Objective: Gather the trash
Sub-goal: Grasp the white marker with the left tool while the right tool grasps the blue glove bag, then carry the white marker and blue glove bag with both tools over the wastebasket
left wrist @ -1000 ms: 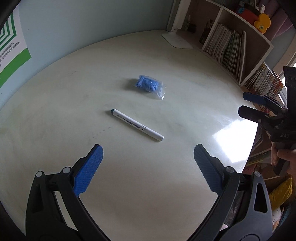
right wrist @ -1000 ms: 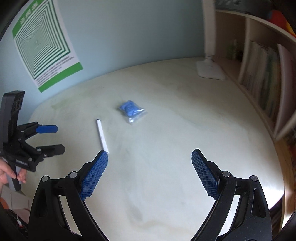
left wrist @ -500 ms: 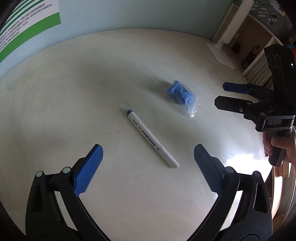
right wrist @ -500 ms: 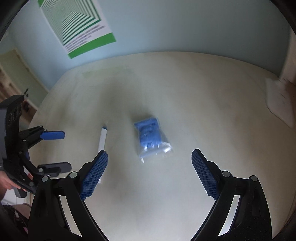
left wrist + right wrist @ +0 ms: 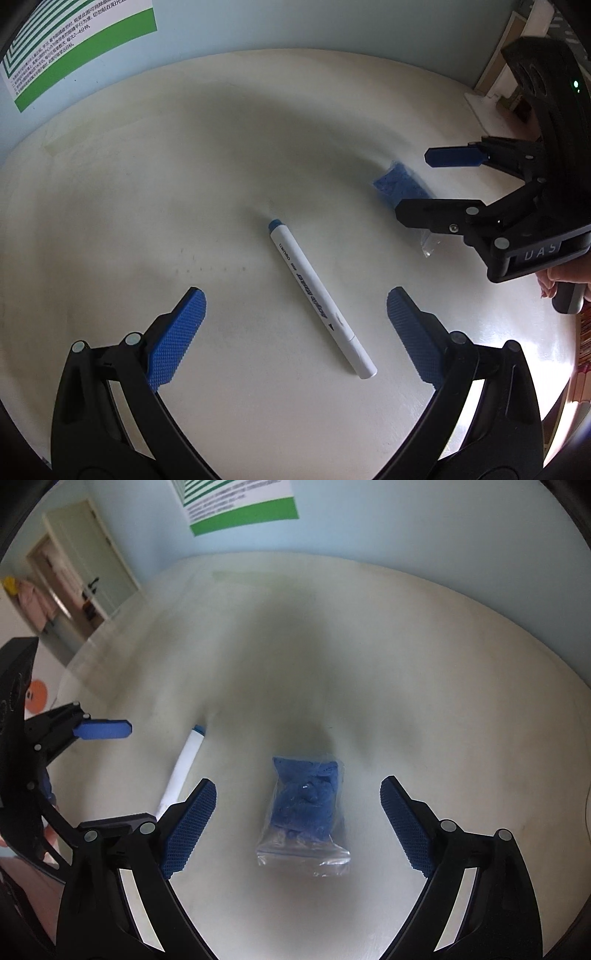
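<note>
Two hand-held grippers now lower over bench (image 5: pixel 258 122): right hand-held gripper (image 5: pixel 298 821), jaws spread, just narrowing, straddles blue bag (image 5: pixel 304 805); left hand-held gripper (image 5: pixel 295 332), spread, straddles marker (image 5: pixel 319 301). Likely grasps next.

Your left gripper (image 5: pixel 295 332) and right gripper (image 5: pixel 298 821) share one build: black plastic linkage arms, round silver pivot screws, blue knurled finger pads (image 5: pixel 176 341). The right gripper's housing bears pale lettering and a green indicator light.

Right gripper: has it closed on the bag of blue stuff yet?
No. The right gripper has its pads wide apart, the plastic bag lying untouched between them on the table.
</note>
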`<action>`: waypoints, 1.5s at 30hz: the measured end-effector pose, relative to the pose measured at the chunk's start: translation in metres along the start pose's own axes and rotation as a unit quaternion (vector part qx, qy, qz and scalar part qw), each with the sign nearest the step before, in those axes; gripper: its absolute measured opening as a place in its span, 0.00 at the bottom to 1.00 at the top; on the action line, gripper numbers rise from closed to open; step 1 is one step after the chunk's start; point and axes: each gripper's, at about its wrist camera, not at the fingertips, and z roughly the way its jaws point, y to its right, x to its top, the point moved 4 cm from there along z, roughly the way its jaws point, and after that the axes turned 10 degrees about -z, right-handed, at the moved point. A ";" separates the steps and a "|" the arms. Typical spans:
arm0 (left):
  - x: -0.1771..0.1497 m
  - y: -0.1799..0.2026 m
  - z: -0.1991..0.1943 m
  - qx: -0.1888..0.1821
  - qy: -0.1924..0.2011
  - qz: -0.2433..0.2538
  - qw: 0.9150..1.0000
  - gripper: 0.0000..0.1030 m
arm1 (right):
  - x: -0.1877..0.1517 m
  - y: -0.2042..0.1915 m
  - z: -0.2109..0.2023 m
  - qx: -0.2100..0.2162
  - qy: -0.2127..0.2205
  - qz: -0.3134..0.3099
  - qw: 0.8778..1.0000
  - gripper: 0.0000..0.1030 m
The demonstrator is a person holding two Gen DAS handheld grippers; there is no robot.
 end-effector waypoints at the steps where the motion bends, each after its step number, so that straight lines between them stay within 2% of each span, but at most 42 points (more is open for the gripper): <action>1: -0.001 0.000 0.002 0.002 -0.001 -0.001 1.000 0.90 | 0.001 -0.001 0.003 0.002 -0.002 -0.006 1.000 0.78; 2: -0.001 -0.001 0.003 0.005 0.000 -0.003 1.000 0.89 | 0.001 -0.001 0.006 0.000 -0.005 -0.014 1.000 0.73; 6: -0.006 -0.004 0.012 0.016 -0.011 -0.008 1.000 0.86 | -0.001 0.001 0.016 -0.013 -0.017 -0.033 0.999 0.71; 10: -0.011 -0.004 0.015 0.030 -0.013 0.008 0.999 0.74 | -0.013 0.001 0.013 -0.036 -0.014 -0.056 0.998 0.59; 12: -0.011 -0.003 0.014 0.028 -0.010 0.010 1.000 0.72 | -0.015 0.001 0.013 -0.052 -0.015 -0.063 0.997 0.50; 13: -0.011 -0.004 0.013 0.027 -0.006 0.010 1.000 0.68 | -0.017 0.002 0.012 -0.054 -0.014 -0.063 0.997 0.41; 14: -0.011 -0.004 0.012 0.027 -0.003 0.010 1.000 0.65 | -0.017 0.004 0.012 -0.053 -0.015 -0.058 0.997 0.41; 16: -0.012 -0.004 0.009 0.025 0.000 0.013 1.000 0.51 | -0.019 0.006 0.012 -0.054 -0.015 -0.049 0.997 0.41; 20: -0.013 -0.011 0.002 0.006 -0.005 0.016 1.000 0.33 | -0.017 0.004 0.006 -0.056 -0.008 -0.039 0.998 0.41; 22: -0.010 -0.010 0.005 -0.002 -0.008 0.011 1.000 0.20 | -0.014 0.004 0.003 -0.058 -0.005 -0.032 0.998 0.41; 24: -0.009 -0.012 0.005 -0.009 -0.010 0.010 1.000 0.15 | -0.015 0.009 -0.001 -0.058 -0.002 -0.024 0.998 0.41; 28: -0.014 -0.019 0.001 -0.019 -0.010 0.007 1.000 0.11 | -0.020 0.011 -0.013 -0.063 0.003 -0.008 0.998 0.41; 33: -0.019 -0.024 -0.007 -0.031 -0.004 0.013 0.999 0.11 | -0.022 0.011 -0.022 -0.073 0.006 0.003 0.997 0.41; 45: -0.004 -0.029 -0.034 -0.042 0.026 0.022 0.999 0.11 | -0.010 -0.001 -0.044 -0.095 0.027 0.023 0.995 0.41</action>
